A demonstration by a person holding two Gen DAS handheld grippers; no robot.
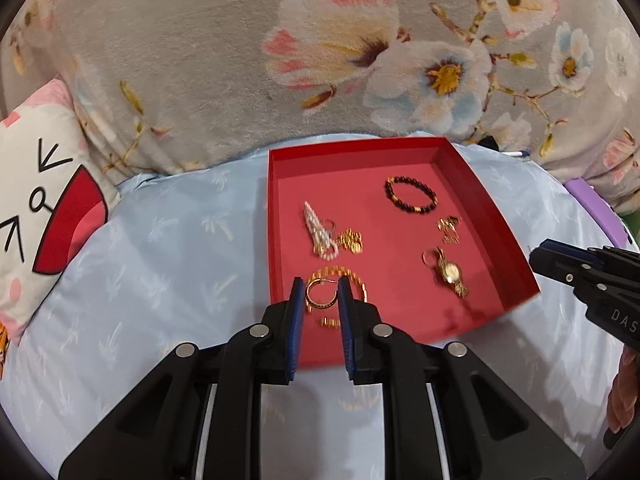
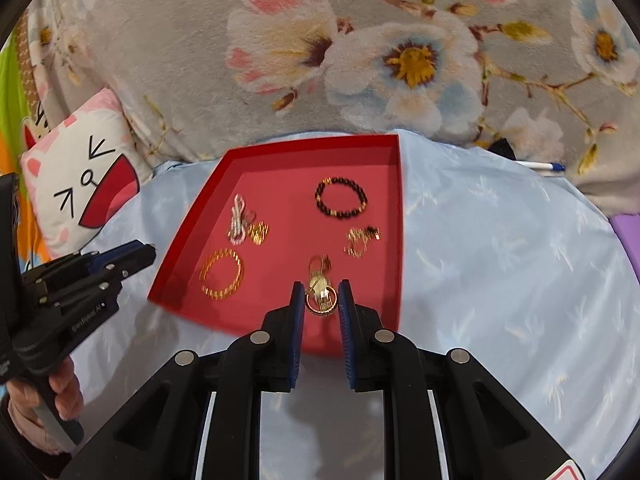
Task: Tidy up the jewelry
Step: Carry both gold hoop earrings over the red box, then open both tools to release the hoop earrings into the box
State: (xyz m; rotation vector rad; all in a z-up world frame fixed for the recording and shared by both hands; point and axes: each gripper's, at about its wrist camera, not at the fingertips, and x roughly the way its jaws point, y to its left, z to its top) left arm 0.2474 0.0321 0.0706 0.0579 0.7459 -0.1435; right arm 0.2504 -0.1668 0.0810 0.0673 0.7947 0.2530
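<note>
A red tray (image 1: pixel 352 158) (image 2: pixel 224 160) lies on the pale blue bedspread. In it are a dark bead bracelet (image 1: pixel 410 195) (image 2: pixel 341 198), a gold chain bracelet (image 2: pixel 221 275) (image 1: pixel 352 274), a pearl clip (image 1: pixel 318 232) (image 2: pixel 238 220), a gold watch (image 1: pixel 450 274) (image 2: pixel 320 276) and small gold pieces (image 1: pixel 448 228) (image 2: pixel 361 240). My left gripper (image 1: pixel 320 290) is shut on a gold hoop earring (image 1: pixel 322 298) over the tray's near left. My right gripper (image 2: pixel 321 294) is shut on a second gold hoop earring (image 2: pixel 321 303) above the watch.
A grey flowered blanket (image 1: pixel 200 60) rises behind the tray. A white cat-face cushion (image 1: pixel 36 200) (image 2: pixel 84 184) sits at left. A pen (image 2: pixel 540 166) and a purple object (image 1: pixel 596 204) lie at the right.
</note>
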